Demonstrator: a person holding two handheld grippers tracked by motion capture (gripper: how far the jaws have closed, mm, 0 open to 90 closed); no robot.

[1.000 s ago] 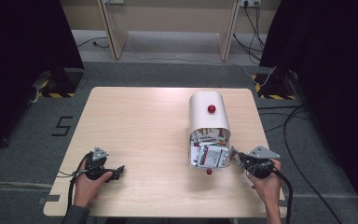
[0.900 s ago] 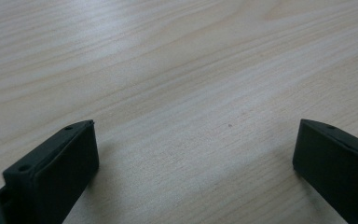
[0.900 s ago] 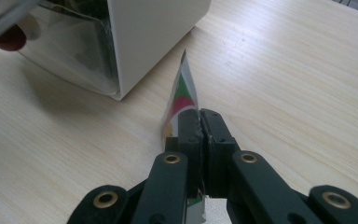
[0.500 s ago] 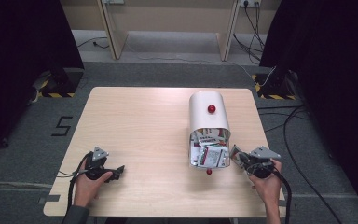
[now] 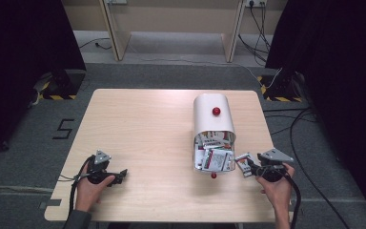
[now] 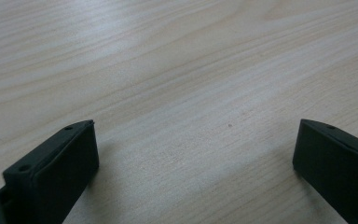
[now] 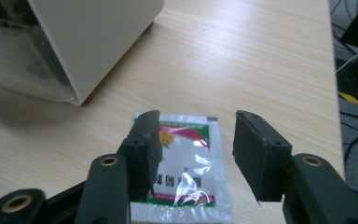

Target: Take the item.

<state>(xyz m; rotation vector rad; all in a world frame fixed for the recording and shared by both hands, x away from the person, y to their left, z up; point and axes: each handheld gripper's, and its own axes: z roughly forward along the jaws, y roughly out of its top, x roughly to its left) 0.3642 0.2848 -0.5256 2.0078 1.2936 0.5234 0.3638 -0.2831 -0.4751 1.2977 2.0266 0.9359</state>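
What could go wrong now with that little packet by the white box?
1. The right gripper is open over the flat sachet, which lies flush on the table; the fingers might slide over its shiny film instead of pinching it.
2. The white bin lies tipped, stuffed with sachets; a bump from the nearby gripper could spill more.

Left gripper (image 6: 193,140) fingers (image 6: 58,172) spread over bare table (image 6: 177,60).

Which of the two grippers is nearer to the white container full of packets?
The right gripper, just beside the white container, jaws open over a packet lying on the table. The left gripper rests far off near the opposite front corner.
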